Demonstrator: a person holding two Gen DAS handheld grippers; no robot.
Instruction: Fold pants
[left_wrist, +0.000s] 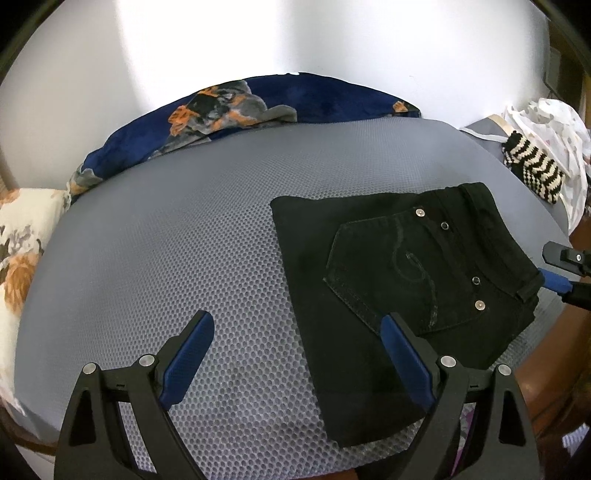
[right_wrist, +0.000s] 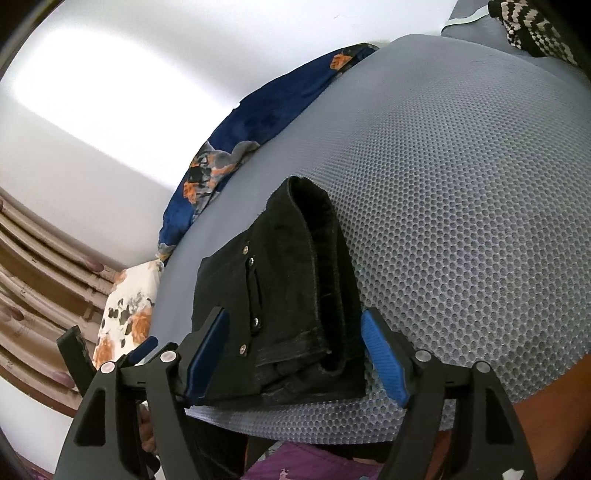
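From your left wrist camera, the black pants (left_wrist: 402, 280) lie folded into a compact rectangle on the grey mesh mattress (left_wrist: 184, 236), toward the near right of the bed, with a back pocket and its rivets facing up. Your left gripper (left_wrist: 297, 354) hangs above the near edge with its blue-padded fingers spread wide apart and nothing between them; the right-hand finger sits over the near left part of the pants, though you cannot tell if it touches the cloth. At the far right edge of this view your right gripper (left_wrist: 565, 269) shows by the waistband corner. A dark blue flowered blanket (left_wrist: 229, 114) is bunched along the far side against the white wall (left_wrist: 221, 44), a flowered pillow (left_wrist: 22, 236) lies at the left, and a black-and-white striped knit (left_wrist: 535, 166) rests on a white cloth at the far right.

From your right wrist camera, your right gripper (right_wrist: 293, 354) is open wide, its fingers standing on either side of the near end of the folded pants (right_wrist: 280, 280), not closed on them. The stacked layers of the fold show at the near edge of the mattress (right_wrist: 461, 184). The blanket (right_wrist: 258, 122) runs along the far left, and the pillow (right_wrist: 129, 314) sits at the left.
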